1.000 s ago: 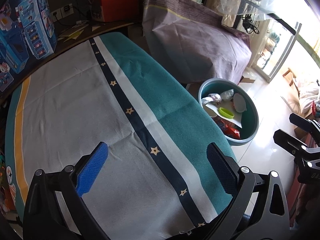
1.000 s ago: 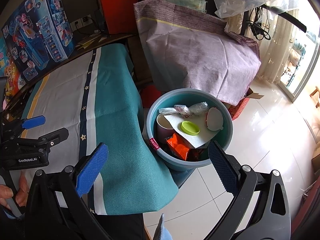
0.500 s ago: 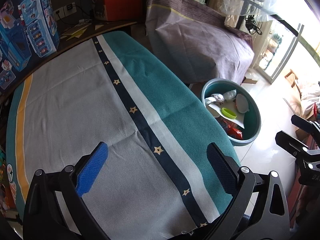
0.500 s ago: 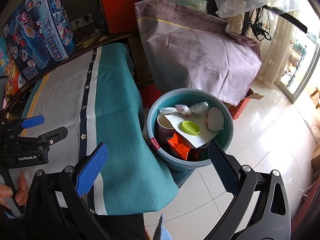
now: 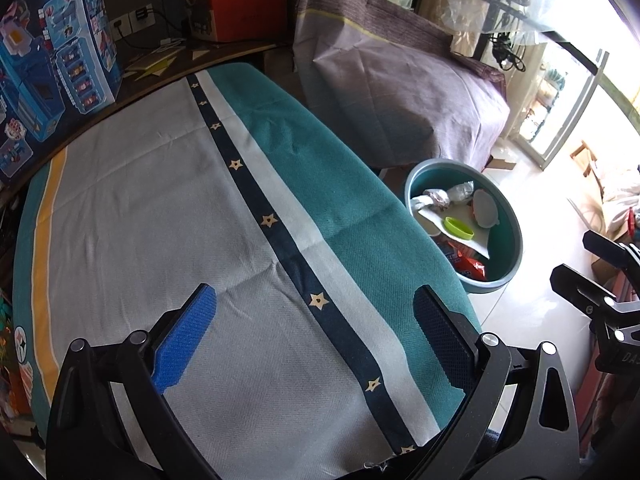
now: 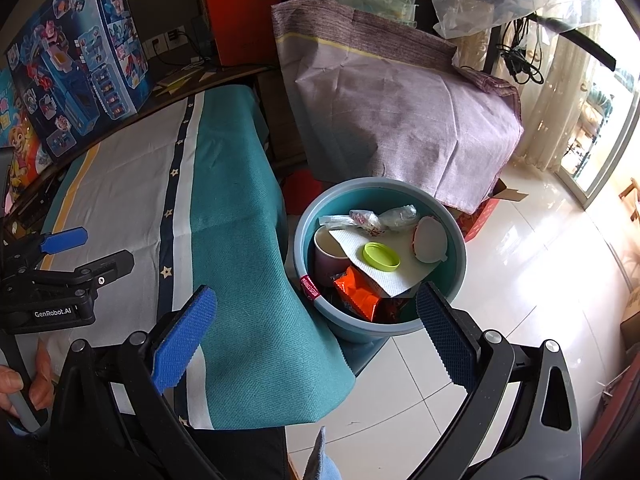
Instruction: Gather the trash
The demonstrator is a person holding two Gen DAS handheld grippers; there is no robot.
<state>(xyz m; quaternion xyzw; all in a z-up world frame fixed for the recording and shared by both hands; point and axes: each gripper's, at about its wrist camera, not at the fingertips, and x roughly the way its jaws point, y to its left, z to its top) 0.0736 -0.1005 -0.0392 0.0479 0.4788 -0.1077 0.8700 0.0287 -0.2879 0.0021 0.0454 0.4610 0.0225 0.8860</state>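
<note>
A teal round bin (image 6: 456,248) stands on the floor beside the table, also seen in the left wrist view as the bin (image 5: 508,248). It holds a white napkin (image 6: 384,272), a green lid (image 6: 381,257), an orange wrapper (image 6: 358,294), a purple cup (image 6: 328,258), a white lid (image 6: 430,238) and crumpled plastic (image 6: 384,218). My right gripper (image 6: 316,330) hangs open and empty just in front of the bin. My left gripper (image 5: 316,340) is open and empty above the tablecloth (image 5: 160,220).
The striped grey and teal tablecloth (image 6: 224,216) hangs over the table edge toward the bin. Toy boxes (image 6: 80,64) stand at the table's back left. A purple-covered block (image 6: 400,120) sits behind the bin. White tiled floor (image 6: 520,280) lies to the right.
The left gripper has drifted slightly, so the cloth and bin slide a little in its view. The right gripper has barely moved. Both stay open.
</note>
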